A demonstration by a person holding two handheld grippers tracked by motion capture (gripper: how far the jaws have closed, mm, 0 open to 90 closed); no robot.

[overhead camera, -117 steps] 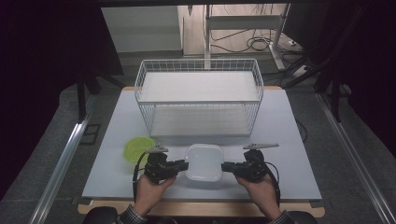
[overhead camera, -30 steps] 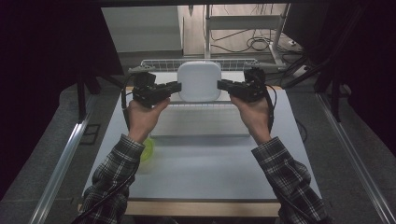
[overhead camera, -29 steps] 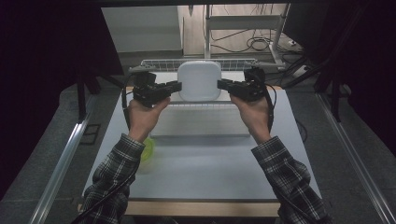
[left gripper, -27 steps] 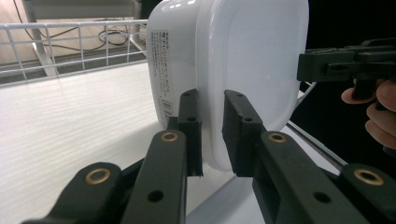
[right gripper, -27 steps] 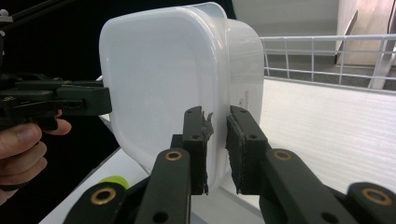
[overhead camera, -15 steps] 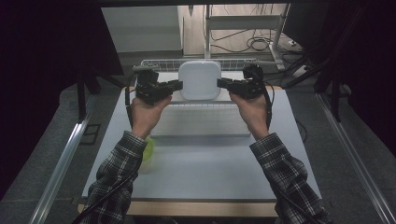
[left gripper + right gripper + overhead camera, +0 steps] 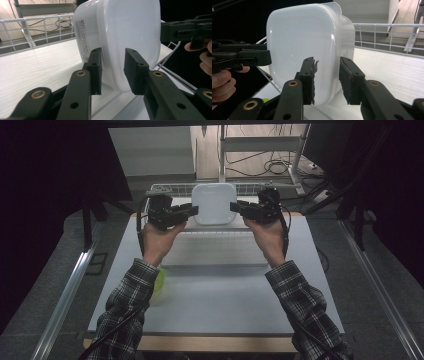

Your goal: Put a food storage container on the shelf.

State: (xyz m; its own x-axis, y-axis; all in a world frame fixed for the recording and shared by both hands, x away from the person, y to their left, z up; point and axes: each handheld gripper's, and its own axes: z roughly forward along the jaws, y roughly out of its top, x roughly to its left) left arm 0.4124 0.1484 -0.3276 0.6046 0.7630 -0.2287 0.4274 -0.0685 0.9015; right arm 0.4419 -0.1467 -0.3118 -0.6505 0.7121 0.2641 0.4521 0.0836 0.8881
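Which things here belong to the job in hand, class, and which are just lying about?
In the job:
- white lidded plastic container, held up on edge
- left gripper and right gripper, one at each side of it
- white wire basket behind and below it

Lying about:
- yellow-green round object on the table, partly hidden by the left sleeve
- cables on the floor beyond
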